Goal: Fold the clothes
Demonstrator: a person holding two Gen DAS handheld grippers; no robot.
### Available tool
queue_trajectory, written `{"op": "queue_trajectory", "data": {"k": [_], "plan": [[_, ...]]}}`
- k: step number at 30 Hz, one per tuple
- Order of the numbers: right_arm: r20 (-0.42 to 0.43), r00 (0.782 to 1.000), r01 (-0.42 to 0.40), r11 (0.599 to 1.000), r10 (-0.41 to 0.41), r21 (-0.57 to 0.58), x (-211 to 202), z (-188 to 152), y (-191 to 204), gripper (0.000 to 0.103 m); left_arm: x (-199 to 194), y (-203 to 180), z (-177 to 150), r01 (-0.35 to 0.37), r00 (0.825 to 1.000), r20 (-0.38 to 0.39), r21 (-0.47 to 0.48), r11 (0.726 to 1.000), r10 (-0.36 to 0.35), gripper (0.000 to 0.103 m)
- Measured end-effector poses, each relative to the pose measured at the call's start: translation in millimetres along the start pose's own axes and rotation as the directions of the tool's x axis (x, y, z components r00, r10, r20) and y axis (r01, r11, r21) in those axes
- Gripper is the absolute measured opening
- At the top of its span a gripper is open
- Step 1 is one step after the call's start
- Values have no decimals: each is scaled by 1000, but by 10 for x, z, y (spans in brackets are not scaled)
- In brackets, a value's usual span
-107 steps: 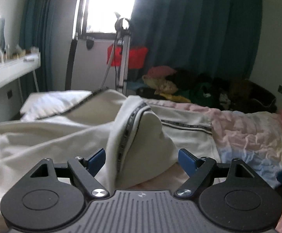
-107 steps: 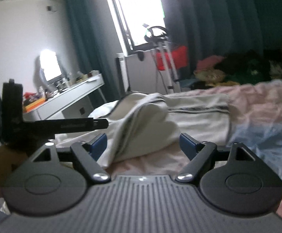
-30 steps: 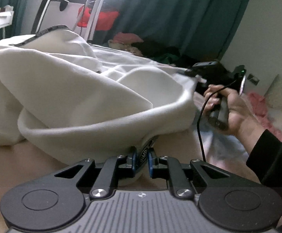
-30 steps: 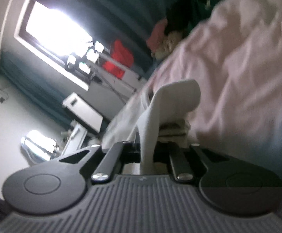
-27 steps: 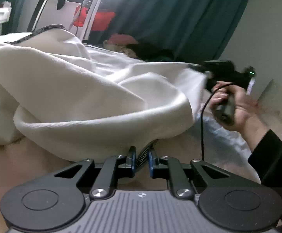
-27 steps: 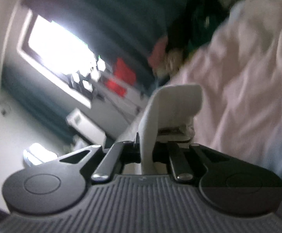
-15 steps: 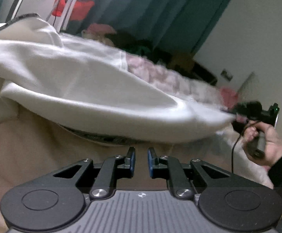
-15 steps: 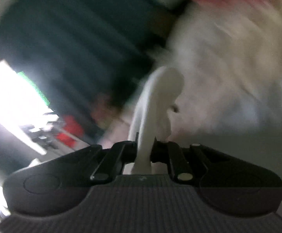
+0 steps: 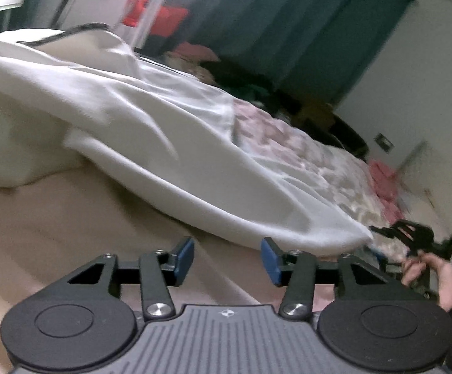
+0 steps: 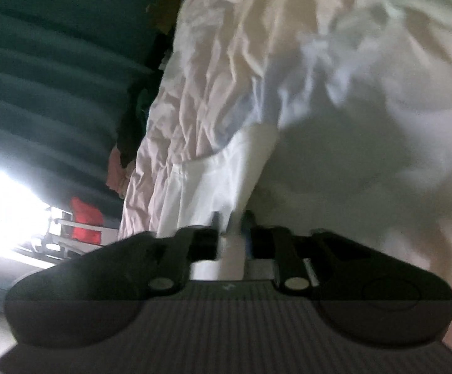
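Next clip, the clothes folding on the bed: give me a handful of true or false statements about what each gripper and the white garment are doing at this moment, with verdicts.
1. The left gripper is open with nothing between its blue pads. True.
2. The right gripper is open and empty. False: it is shut on the white fabric garment.
3. The white fabric garment lies partly over a wrinkled pink patterned bedspread. True.
4. The curtains behind the bed are bright yellow. False: the dark teal curtains are what shows.
5. The right gripper shows at the garment's stretched end in the left wrist view. True.
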State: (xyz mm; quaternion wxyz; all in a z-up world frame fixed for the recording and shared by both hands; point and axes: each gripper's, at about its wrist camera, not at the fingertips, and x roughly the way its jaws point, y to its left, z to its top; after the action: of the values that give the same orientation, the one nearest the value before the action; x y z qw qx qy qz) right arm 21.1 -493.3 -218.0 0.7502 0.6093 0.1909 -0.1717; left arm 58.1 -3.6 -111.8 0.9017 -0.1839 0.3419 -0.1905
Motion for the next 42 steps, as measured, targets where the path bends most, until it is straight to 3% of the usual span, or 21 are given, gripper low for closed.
{"op": "queue_trajectory", "data": {"k": [1,4,6,10,12,14,17,19,21,23,25,29,32,34,38,41,42], "plan": [[-5,1000,-21,999,22,33,-42,-7,-53,74,-60,34,24,-22,1000,6,-11,1000,22,64],[43,994,-103,991,100,81,-98,-27,-113,74,-210,192,123,-91,996,-16,-42,995,90,79],[65,987,-150,988,147,43,-133,-30,-77,74,-347,390,207,-158,987,-42,-67,985,155,79],[37,989,-143,990,143,9,18,-34,-23,63,-646,812,385,-288,956,-87,-121,950,279,79],[25,992,-126,992,125,32,117,-48,-48,57,-826,1064,496,-350,936,-104,-187,918,336,79],[20,995,-99,995,99,26,212,-50,-47,45,-985,1311,612,-384,923,-119,-256,887,365,80],[15,997,-72,997,71,17,340,-39,-40,38,-1151,1597,725,-418,908,-115,-332,846,403,81],[12,997,-77,997,77,20,407,-14,-35,36,-1189,1725,775,-409,910,-95,-378,831,404,80],[9,997,-83,996,83,22,475,12,-30,32,-1161,1818,793,-373,923,-85,-424,825,374,80],[9,997,-82,996,83,-30,496,73,39,17,-1125,1900,802,-335,937,-75,-469,817,341,80],[14,996,-90,992,92,-93,499,137,121,10,-1089,1982,811,-296,949,-64,-513,805,308,80],[97,977,-174,976,188,-131,287,230,274,8,-1075,2113,733,-222,970,-59,-596,772,234,81],[180,960,-187,969,215,-159,96,290,351,8,-1033,2178,649,-270,961,-122,-621,736,249,80],[204,959,-162,973,195,-167,69,336,319,7,-1006,2217,618,-294,954,-151,-637,712,258,77],[229,964,-97,982,133,-160,83,429,198,7,-1053,2330,641,-274,954,-108,-696,664,280,69],[224,970,-70,990,97,-123,113,485,96,5,-1092,2436,626,-261,951,-88,-744,615,297,52],[219,972,-66,992,89,-110,112,499,67,5,-1103,2466,619,-260,949,-84,-756,601,304,40]]}}
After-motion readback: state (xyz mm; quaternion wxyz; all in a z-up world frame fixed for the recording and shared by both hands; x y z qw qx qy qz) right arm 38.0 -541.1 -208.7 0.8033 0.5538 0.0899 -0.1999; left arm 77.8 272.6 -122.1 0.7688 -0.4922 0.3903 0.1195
